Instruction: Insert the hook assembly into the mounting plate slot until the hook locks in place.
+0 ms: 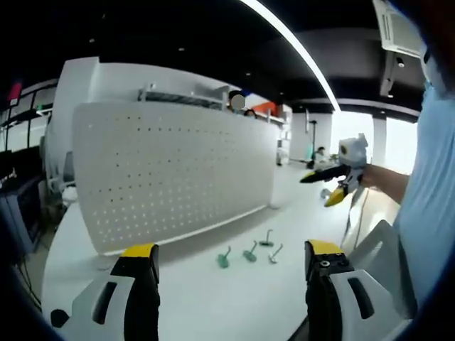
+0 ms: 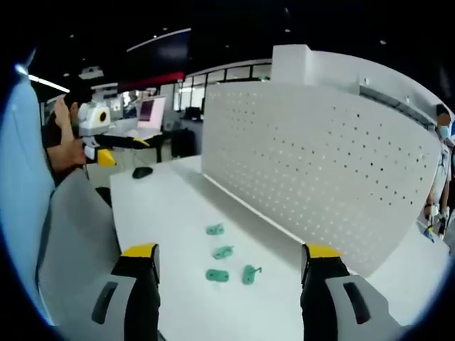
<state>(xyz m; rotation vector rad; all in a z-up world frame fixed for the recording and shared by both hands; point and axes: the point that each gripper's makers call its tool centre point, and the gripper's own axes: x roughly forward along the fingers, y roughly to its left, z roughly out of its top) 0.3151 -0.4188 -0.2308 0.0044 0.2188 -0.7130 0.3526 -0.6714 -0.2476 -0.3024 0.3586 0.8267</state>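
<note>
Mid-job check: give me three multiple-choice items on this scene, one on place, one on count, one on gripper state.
1. Where do the green hooks lie?
A. on the white table in front of the pegboard
B. hung on the pegboard
C. in a gripper

2. How many green hooks are there in the right gripper view?
A. two
B. four
C. six

3. The right gripper is:
A. shut on a hook
B. open and empty
C. shut, empty

Answers: 1 A, they rest on the tabletop below the board; 2 B, four pieces in a cluster; 3 B, its fingers stand wide apart with nothing between.
</note>
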